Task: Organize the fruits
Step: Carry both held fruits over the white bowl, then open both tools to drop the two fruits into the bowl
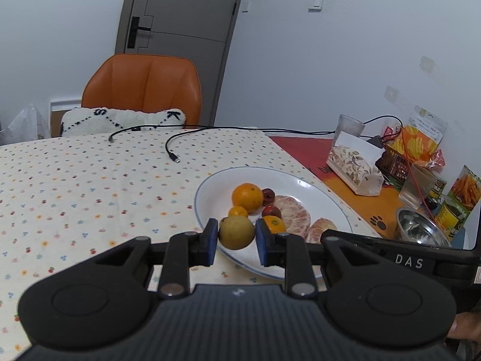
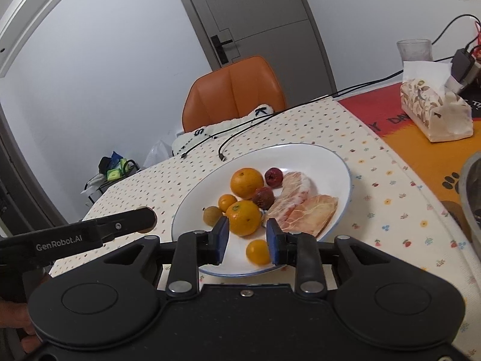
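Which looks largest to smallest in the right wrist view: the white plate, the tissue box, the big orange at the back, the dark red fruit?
1. white plate
2. tissue box
3. big orange
4. dark red fruit

A home dining room; beyond the gripper stand a padded orange leather chair, grey panelled door; right, floral fabric tissue box.

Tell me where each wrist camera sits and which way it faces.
Left wrist: behind the left gripper, at the table's near edge, facing plate and chair; right gripper shows at right.
Right wrist: behind the right gripper, facing the plate from further right; left gripper shows at left.
Shared: plate, big orange, tissue box, chair.
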